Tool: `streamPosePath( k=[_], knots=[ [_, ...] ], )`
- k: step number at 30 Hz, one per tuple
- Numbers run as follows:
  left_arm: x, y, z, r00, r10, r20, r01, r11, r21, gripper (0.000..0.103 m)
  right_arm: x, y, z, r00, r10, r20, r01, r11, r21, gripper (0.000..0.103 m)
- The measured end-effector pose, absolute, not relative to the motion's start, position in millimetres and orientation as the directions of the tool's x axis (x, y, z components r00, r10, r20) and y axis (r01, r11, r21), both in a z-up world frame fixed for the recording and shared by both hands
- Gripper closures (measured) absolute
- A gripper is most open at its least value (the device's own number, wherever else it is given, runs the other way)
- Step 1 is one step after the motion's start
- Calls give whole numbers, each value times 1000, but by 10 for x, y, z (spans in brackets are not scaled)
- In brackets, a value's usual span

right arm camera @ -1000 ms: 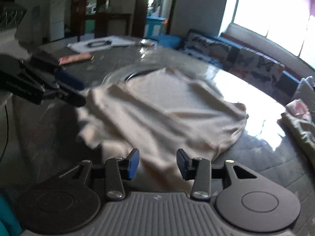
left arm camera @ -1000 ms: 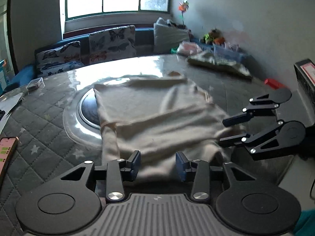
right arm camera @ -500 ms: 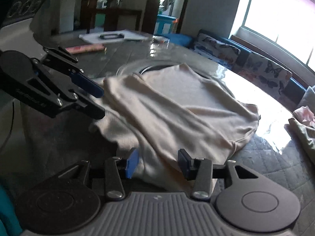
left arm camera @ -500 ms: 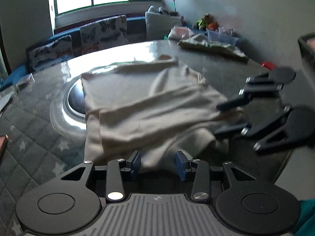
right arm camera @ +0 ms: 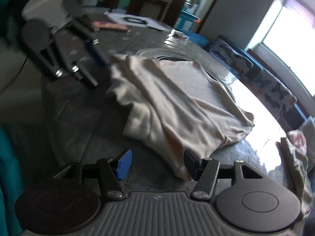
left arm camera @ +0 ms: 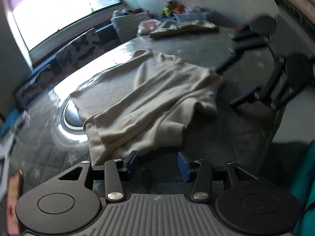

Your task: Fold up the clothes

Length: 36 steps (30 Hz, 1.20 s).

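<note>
A cream garment [left arm camera: 145,102] lies rumpled and partly folded over itself on the dark quilted table [left arm camera: 216,143]. At the bottom of the left wrist view my left gripper [left arm camera: 157,163] is open and holds nothing; the cloth's near edge lies just past its left finger. My right gripper [left arm camera: 232,84] hangs open at the garment's right corner. In the right wrist view the right gripper [right arm camera: 157,164] is open, and a fold of the garment [right arm camera: 177,102] rests against its right finger. The left gripper [right arm camera: 96,66] shows blurred and open at the cloth's far-left corner.
A glass turntable [left arm camera: 69,118] sits under the garment's far side. Another greenish garment [left arm camera: 183,27] lies at the table's far edge. A pink flat object [left arm camera: 13,192] sits at the near left, papers [right arm camera: 137,20] further off. The table edge [left arm camera: 273,133] runs close on the right.
Both views have swung and tilted. The left gripper has drawn back off the cloth's near edge. The right gripper has moved along the garment's side, and its corner looks more bunched.
</note>
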<state>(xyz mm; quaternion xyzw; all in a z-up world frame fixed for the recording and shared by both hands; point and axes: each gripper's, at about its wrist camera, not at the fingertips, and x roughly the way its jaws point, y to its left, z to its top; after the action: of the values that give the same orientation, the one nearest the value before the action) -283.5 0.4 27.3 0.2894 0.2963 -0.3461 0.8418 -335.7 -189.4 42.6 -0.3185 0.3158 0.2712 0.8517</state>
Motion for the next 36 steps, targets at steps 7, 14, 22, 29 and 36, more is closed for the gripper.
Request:
streamPosePath(
  k=[7,14,22,29,36],
  knots=[
    [-2851,-145,187,592,-461,-661,793,477,378,85,-3313,-1789,394,664,286,-690,-681,612,-402,43],
    [-2570,-33,409,593,-529,-607,770,592,237,97,-3260,-1815,395,660,306,-686,-698,587,-410,38],
    [-2269,33,619,605,-578,-548,731,676,94,101,-3196,-1782,350,676,349,-649,-692,604,-396,40],
    [-2272,97,664,565,-605,-562,770,631,94,101,-3287,-1866,381,671,344,-656,-696,597,-399,41],
    [-2587,171,646,496,-619,-609,831,542,126,63,-3235,-1847,332,684,344,-643,-692,584,-424,57]
  ],
)
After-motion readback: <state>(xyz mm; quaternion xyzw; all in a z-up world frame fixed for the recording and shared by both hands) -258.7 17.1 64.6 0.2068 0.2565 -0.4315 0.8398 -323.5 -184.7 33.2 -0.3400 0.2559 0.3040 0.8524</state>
